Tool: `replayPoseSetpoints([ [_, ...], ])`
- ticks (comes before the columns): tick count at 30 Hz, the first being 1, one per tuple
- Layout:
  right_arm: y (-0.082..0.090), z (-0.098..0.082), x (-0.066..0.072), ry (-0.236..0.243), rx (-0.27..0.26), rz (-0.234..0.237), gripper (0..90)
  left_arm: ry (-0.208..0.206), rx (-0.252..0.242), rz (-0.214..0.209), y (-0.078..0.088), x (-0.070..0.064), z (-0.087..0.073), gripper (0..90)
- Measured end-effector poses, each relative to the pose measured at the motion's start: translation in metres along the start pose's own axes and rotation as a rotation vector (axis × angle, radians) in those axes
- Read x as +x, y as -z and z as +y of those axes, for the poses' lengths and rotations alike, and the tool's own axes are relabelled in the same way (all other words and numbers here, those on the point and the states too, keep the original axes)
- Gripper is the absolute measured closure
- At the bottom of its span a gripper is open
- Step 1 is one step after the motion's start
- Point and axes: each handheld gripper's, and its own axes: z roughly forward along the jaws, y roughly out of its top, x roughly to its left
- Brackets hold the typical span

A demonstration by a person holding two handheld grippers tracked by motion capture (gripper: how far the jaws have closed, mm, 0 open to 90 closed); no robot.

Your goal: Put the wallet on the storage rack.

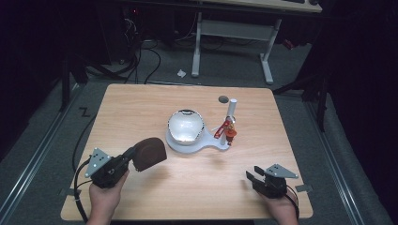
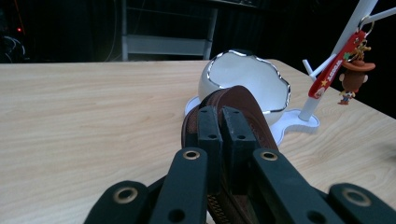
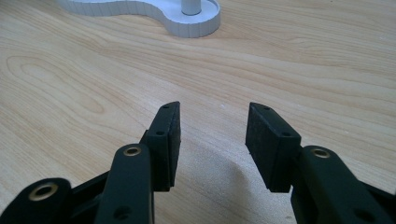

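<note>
Left tool (image 1: 130,153) clamped a brown leather pouch (image 1: 149,153), held just above the counter (image 1: 141,108) near the white eggshell bowl (image 1: 186,125). Right tool (image 1: 252,176) sat open, empty, well apart at the counter's front right.

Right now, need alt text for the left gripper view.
The left gripper, jaws shut, holds a brown leather pouch over a wooden table. Beyond stands a white eggshell-shaped bowl on a white stand, a red keychain hanging from its post.
</note>
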Motion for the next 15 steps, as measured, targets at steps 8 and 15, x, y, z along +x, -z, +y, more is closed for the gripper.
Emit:
replayPoseSetpoints([
  [8,0.0,-0.001,-0.002,-0.012,0.0,0.012,55.8,-0.014,0.002,-0.007,-0.015,-0.008,0.02,87.3],
  [15,0.0,-0.002,-0.004,-0.014,0.001,0.022,55.8,-0.03,0.006,-0.01,-0.03,-0.014,0.035,87.2],
])
